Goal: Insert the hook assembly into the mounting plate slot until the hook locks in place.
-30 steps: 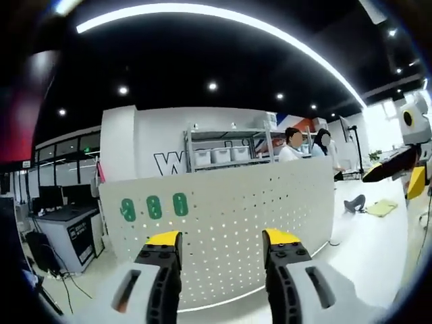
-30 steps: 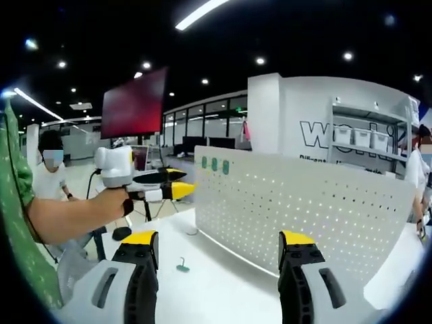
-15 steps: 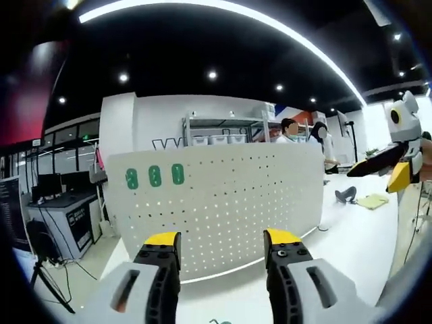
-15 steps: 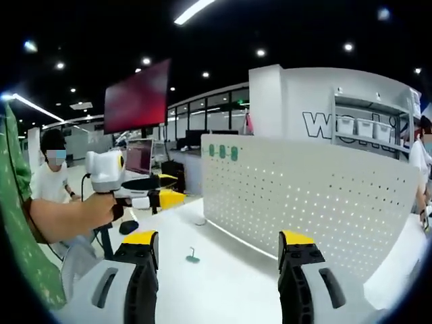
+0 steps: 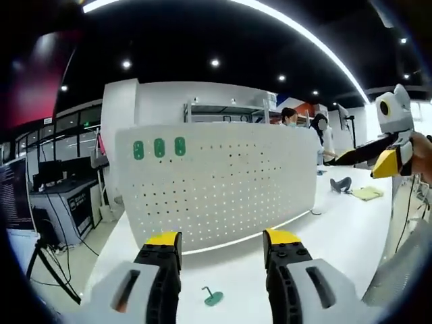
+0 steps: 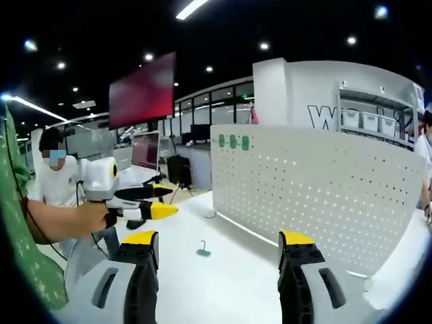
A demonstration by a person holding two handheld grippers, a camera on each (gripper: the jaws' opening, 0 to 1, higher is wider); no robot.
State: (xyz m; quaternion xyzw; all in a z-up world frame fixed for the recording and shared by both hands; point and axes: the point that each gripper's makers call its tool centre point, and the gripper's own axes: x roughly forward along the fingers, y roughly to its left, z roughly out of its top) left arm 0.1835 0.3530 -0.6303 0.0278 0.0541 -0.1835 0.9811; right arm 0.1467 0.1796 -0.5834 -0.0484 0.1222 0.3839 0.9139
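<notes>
1. Both yellow-tipped grippers, left gripper (image 5: 219,246) and right gripper (image 6: 219,244), hold their jaws apart, nothing between them.
2. Small green hook with round base (image 5: 212,296) stands on the white tabletop (image 5: 337,223), between the left jaws, untouched; in the right gripper view (image 6: 203,250) it sits ahead, between both grippers.
3. White perforated mounting panel (image 5: 223,185) stands upright beyond the hook, apart from it.

Left gripper view: small green hook (image 5: 212,296), unseen one second ago, now on white table (image 5: 324,229) between the jaws, before the pegboard (image 5: 216,182). Right gripper view: left gripper (image 6: 158,201) lower than earlier; hook (image 6: 203,250) higher and further right in frame.
</notes>
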